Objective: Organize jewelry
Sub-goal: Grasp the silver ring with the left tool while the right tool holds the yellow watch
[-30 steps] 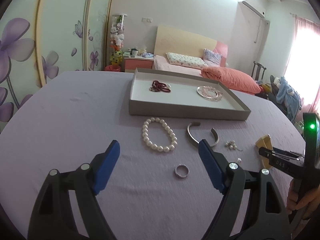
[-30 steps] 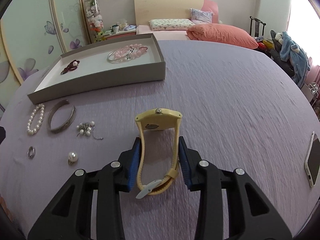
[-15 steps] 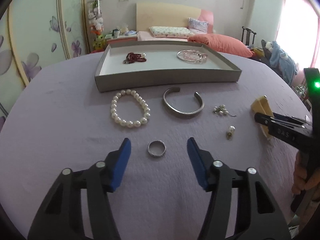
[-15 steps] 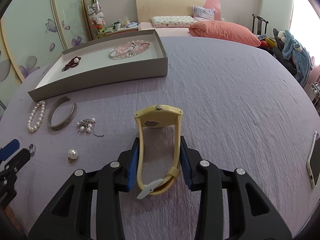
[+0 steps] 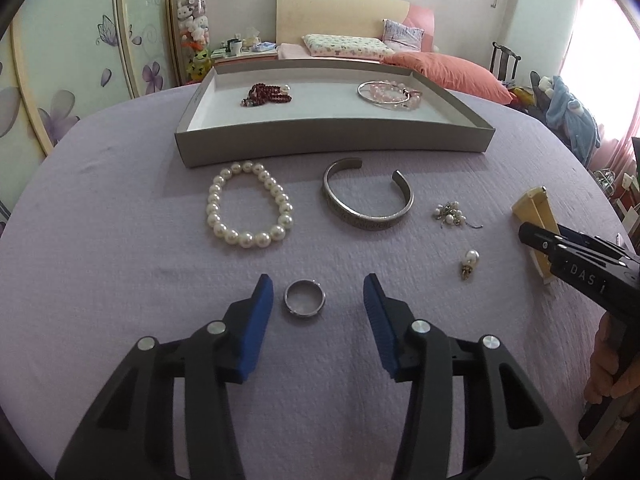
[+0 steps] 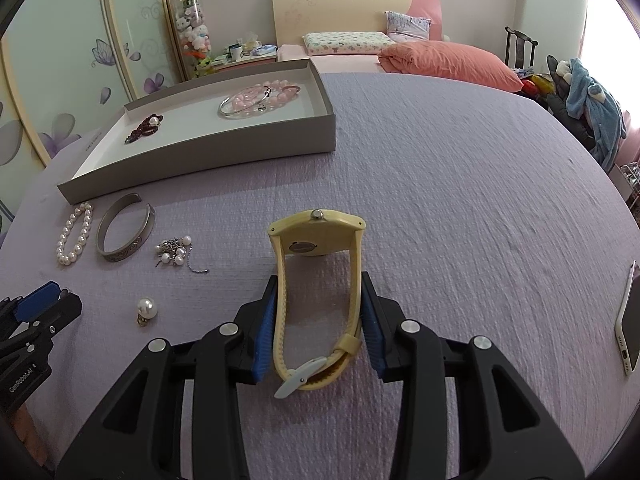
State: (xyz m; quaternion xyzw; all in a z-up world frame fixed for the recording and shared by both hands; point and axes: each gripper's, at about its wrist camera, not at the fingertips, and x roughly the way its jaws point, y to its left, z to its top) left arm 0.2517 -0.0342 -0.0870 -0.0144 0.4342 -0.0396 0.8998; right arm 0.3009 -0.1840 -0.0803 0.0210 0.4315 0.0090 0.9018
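Now left claw (image 5: 318, 294) closing around ring (image 5: 305, 297), open cloth (image 5: 120, 280) beside

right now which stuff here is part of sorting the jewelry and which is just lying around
Part of the job:
- ring, between the closing left gripper jaws, untouched
- yellow watch, clamped in right gripper
- pearl bracelet
- silver cuff
- pearl earring
- tray

Lying about:
- phone
- pillow

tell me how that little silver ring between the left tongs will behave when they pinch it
The ring lies flat on the purple cloth, so it probably won't roll now. It looks like polished metal: likely stiff, light and slippery, so it may pop out as the left tongs are closing. Tipped on edge, it could roll.
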